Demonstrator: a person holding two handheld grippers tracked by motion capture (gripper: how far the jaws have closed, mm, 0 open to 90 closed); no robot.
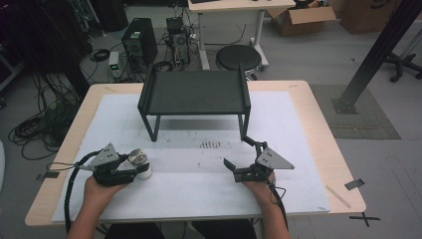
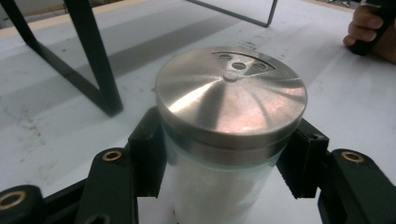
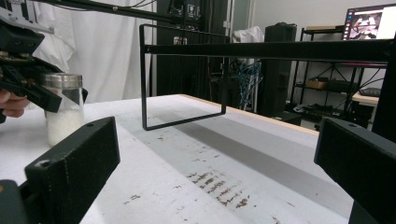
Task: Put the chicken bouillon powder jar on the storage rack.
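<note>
Jaws of left gripper (image 2: 224, 163) clamp shaker (image 2: 229, 116); lid holes visible.

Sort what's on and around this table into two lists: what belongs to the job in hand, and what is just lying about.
In the job:
- salt shaker, steel lid, clamped in the left gripper
- right gripper, jaws open, holding nothing

Lying about:
- black shelf rack on the table
- computer tower, stool and cardboard box on the floor

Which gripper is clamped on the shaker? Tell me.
The left gripper: it is shut on the metal-lidded shaker. The right gripper stands open, holding nothing.
</note>
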